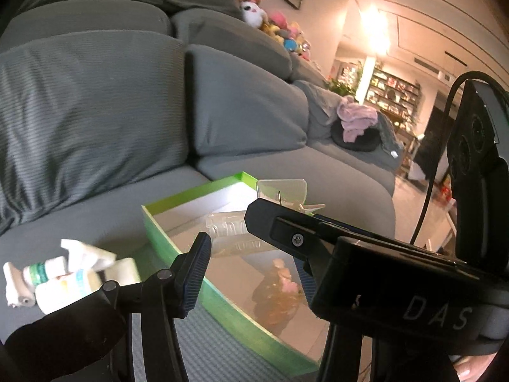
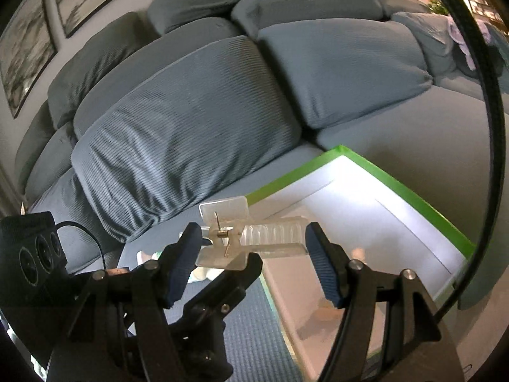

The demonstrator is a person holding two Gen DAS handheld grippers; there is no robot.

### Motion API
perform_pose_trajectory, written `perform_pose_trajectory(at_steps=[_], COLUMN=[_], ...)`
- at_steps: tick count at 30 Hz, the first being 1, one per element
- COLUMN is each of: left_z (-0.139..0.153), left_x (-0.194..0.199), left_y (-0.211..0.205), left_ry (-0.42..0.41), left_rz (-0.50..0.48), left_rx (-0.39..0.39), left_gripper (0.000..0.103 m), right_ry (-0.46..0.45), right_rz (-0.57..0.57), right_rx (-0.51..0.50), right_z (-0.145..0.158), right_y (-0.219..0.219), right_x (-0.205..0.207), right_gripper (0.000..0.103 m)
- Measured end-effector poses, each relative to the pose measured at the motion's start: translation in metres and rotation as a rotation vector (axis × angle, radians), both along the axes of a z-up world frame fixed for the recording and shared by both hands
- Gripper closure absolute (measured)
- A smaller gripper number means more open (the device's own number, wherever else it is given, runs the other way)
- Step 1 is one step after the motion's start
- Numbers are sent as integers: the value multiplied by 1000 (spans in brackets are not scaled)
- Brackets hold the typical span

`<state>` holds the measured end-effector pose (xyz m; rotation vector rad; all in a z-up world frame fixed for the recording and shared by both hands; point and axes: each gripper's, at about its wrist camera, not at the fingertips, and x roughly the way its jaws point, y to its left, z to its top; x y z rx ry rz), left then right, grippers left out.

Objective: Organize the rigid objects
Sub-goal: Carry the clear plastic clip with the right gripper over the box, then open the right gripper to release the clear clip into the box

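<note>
A green-rimmed open box (image 1: pixel 178 245) with a white inside lies on the grey sofa seat; it also shows in the right wrist view (image 2: pixel 413 197). A clear plastic hair clip (image 2: pixel 254 235) hangs over the box's near edge, between my two grippers. In the right wrist view a black finger of the left gripper reaches up under the clip's tab. My right gripper (image 2: pixel 254 254) is open around the clip, its pads (image 2: pixel 187 251) apart from it. My left gripper (image 1: pixel 251 254) is open; its right side is hidden behind the right gripper's body (image 1: pixel 366 254). The clip also shows there (image 1: pixel 280 197).
Small white bottles (image 1: pixel 60 280) and crumpled paper (image 1: pixel 86 251) lie on the seat left of the box. Grey back cushions (image 1: pixel 95 111) stand behind it. A pink cloth (image 1: pixel 356 121) and plush toys (image 1: pixel 280 31) lie farther along the sofa.
</note>
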<state>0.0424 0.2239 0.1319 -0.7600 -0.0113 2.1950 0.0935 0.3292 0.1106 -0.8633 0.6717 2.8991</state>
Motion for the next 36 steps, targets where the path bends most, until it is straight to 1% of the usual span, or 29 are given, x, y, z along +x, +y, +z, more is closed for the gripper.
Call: perform_pose_trajectory(at_steps=[7, 11, 13, 15, 17, 19, 24, 32, 36], left_z=[-12, -23, -28, -35, -39, -42, -50, -57, -60], left_x=[-1, -5, -7, -9, -7, -7, -11, -13, -16], left_y=[28, 40, 44, 48, 50, 53, 56, 56, 52], left_ry=[-44, -87, -108, -134, -146, -140, -180, -209, -233], left_rz=[-53, -84, -83, -83, -82, -83, -85, -87, -87], left_rx=[-11, -11, -17, -29, -19, -32, -51, -40, 4], left_gripper=[49, 49, 49, 49, 49, 49, 49, 49, 49], right_ry=[-44, -85, -97, -102, -122, -136, -178, -193, -205], right_rz=[-70, -108, -117, -122, -132, -140, -153, -180, -200], right_rx=[-22, -30, -46, -63, -52, -48, -60, -87, -69], right_z=[-11, -16, -20, -20, -22, -25, -34, -43, -47], right_y=[22, 33, 41, 45, 47, 48, 54, 62, 63], right_x=[3, 3, 4, 5, 4, 3, -2, -3, -5], right_gripper=[36, 36, 38, 43, 43, 42, 42, 42, 42])
